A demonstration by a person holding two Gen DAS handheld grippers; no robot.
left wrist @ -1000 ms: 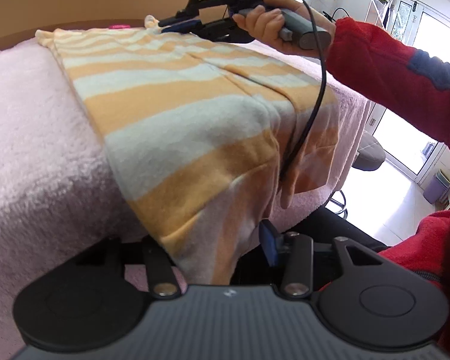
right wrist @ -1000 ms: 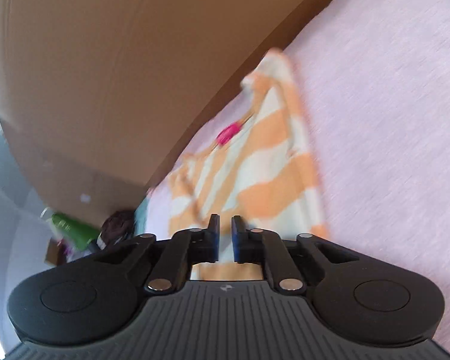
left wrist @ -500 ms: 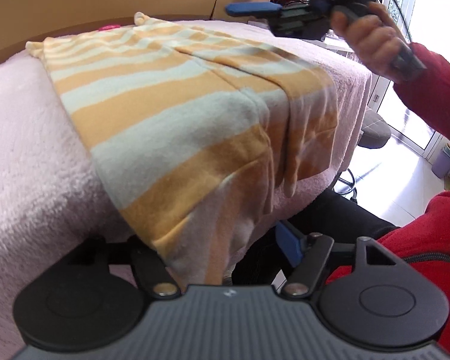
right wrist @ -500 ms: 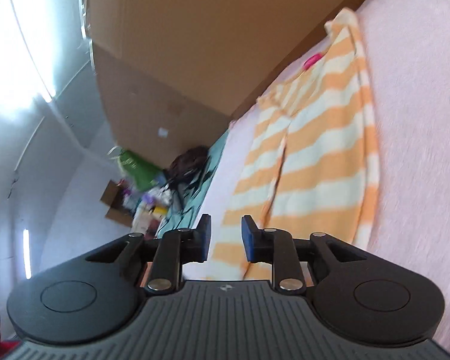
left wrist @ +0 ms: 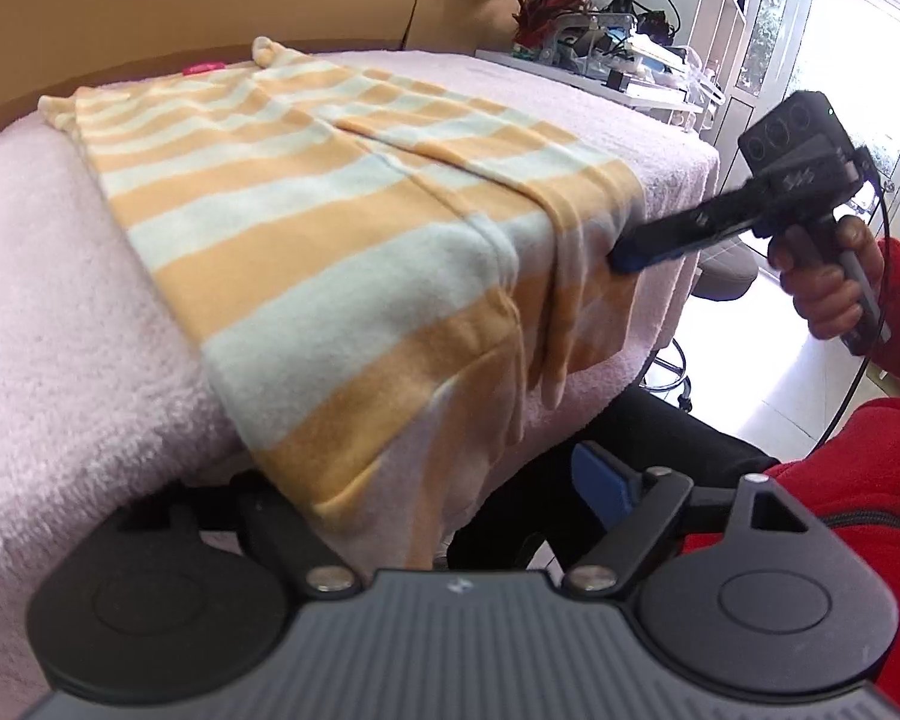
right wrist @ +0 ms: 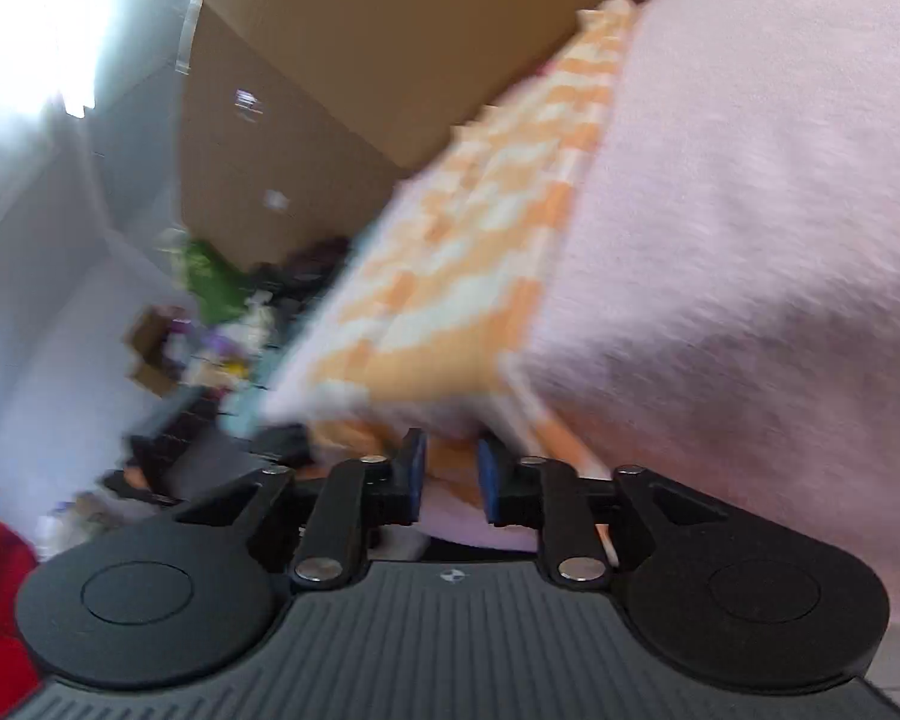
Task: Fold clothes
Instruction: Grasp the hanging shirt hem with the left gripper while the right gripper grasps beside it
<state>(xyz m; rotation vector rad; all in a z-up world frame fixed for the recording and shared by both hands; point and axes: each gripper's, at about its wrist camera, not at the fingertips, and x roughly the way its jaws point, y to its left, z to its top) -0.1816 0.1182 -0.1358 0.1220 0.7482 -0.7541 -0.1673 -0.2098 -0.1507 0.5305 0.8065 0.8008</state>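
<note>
Striped garment (left wrist: 342, 228) hem hiding one finger of spread left gripper (left wrist: 450, 498); right gripper (right wrist: 450, 480) spread, blurred.

The right wrist view is motion-blurred; the striped garment (left wrist: 342, 228) hides the left gripper's (left wrist: 450, 480) left finger (hem drapes over it).

**Pink-covered tabletop with one striped garment**

The tabletop (left wrist: 72, 276) is draped in a fluffy pale pink cover that wraps over its near edge and hangs down the front. A striped garment (left wrist: 306, 204) in orange and pale mint bands lies flat on the cover, running from the far edge to the near one, where its lower end spills over and hangs down. A lengthwise crease or seam runs along its middle. A small bright pink item (left wrist: 203, 67) sits at the garment's far end; what it is cannot be told. In the blurred right wrist view, the cover lies bare to the right of the garment.
</note>
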